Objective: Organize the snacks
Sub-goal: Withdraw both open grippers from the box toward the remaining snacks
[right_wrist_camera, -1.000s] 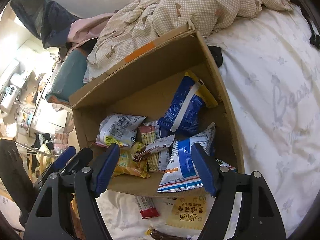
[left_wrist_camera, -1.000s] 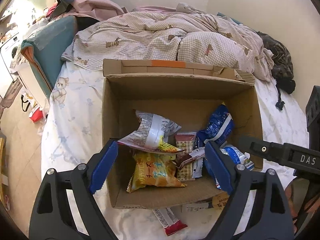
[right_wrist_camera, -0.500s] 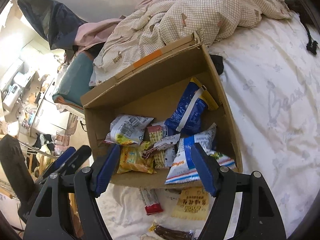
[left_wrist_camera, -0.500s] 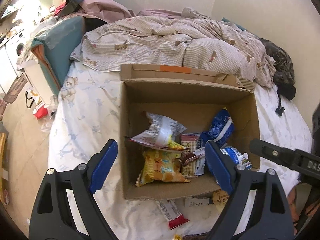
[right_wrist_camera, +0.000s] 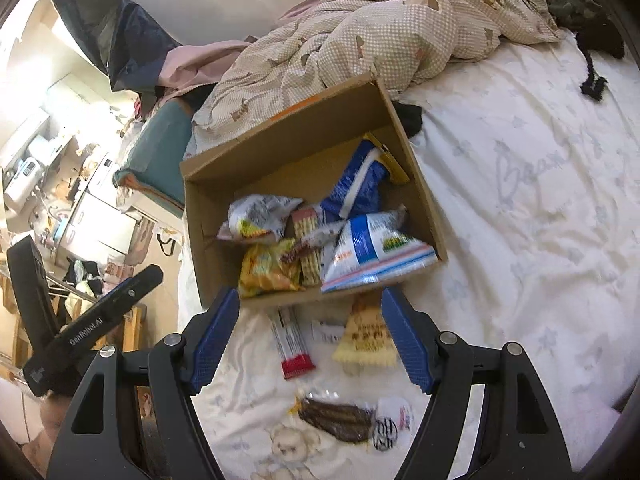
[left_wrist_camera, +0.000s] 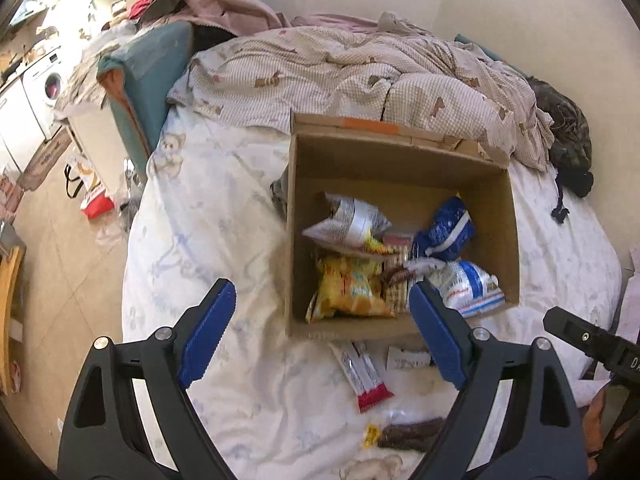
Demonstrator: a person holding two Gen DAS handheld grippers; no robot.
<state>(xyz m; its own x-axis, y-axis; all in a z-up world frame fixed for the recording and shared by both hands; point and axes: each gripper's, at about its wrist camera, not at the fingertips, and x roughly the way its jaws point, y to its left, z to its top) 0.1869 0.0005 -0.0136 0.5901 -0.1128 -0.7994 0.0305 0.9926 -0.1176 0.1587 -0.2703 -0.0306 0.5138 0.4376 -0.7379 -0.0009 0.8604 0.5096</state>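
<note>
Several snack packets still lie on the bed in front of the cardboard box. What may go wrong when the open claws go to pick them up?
1. The red-ended bar and the yellow packet lie close together; a wide claw may catch both.
2. The flat packets rest on a soft, wrinkled sheet, so the right claw may pinch fabric too.
3. The blue-and-white bag leans over the cardboard box rim and may slip out if bumped.

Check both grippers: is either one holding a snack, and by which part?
Nothing is held. The left gripper and right gripper both stand open and empty above the bed, short of the box; loose packets lie on the sheet below.
</note>
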